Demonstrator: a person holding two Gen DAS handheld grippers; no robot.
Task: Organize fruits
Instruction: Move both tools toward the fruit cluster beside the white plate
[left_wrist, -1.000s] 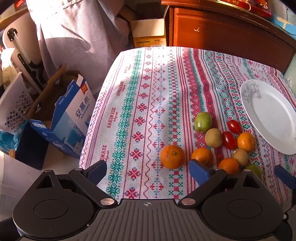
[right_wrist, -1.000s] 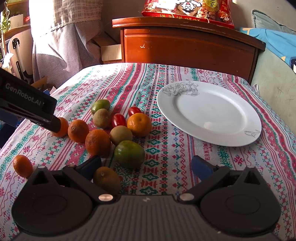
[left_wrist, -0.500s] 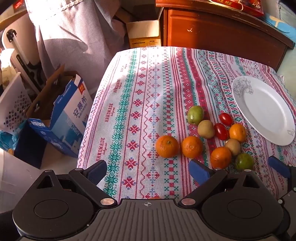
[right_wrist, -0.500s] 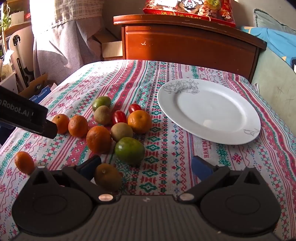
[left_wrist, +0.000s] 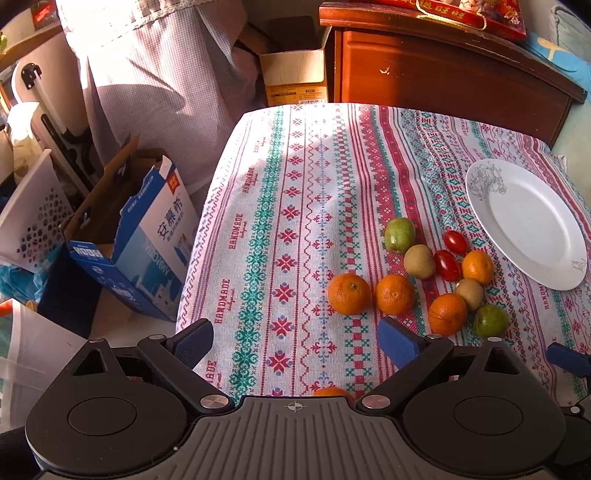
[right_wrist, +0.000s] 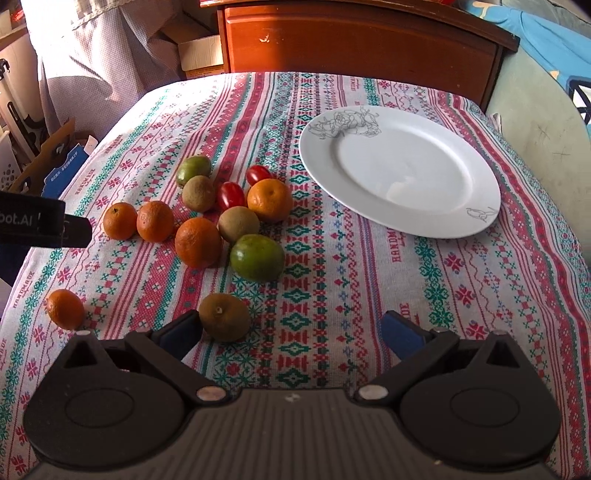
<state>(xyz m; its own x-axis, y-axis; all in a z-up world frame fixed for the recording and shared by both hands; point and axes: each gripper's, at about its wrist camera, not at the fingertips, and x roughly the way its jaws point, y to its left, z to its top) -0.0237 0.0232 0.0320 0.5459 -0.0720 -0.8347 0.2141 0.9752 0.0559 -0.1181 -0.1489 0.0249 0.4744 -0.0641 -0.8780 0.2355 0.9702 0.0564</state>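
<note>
A cluster of fruit lies on the patterned tablecloth (right_wrist: 332, 280): oranges (right_wrist: 198, 242), green fruits (right_wrist: 257, 257), kiwis (right_wrist: 238, 224) and two red tomatoes (right_wrist: 231, 195). An empty white plate (right_wrist: 399, 170) sits to their right. A brownish-green citrus (right_wrist: 224, 317) rests just off my right gripper's (right_wrist: 291, 334) left finger, untouched; that gripper is open. A small orange (right_wrist: 65, 309) lies alone near the left edge. My left gripper (left_wrist: 297, 341) hovers open over the near cloth, short of two oranges (left_wrist: 349, 294). One orange (left_wrist: 330, 391) is mostly hidden beneath it.
The table's left edge drops to an open blue carton (left_wrist: 147, 243) and a white perforated basket (left_wrist: 33, 218) on the floor. A wooden cabinet (right_wrist: 362, 40) stands behind the table. The left gripper's body (right_wrist: 37, 225) pokes in at the right wrist view's left edge.
Both grippers have drawn back from the fruit, which now sits farther off in each view. The right wrist view has tilted downward. No fruit has moved and both stay open.
</note>
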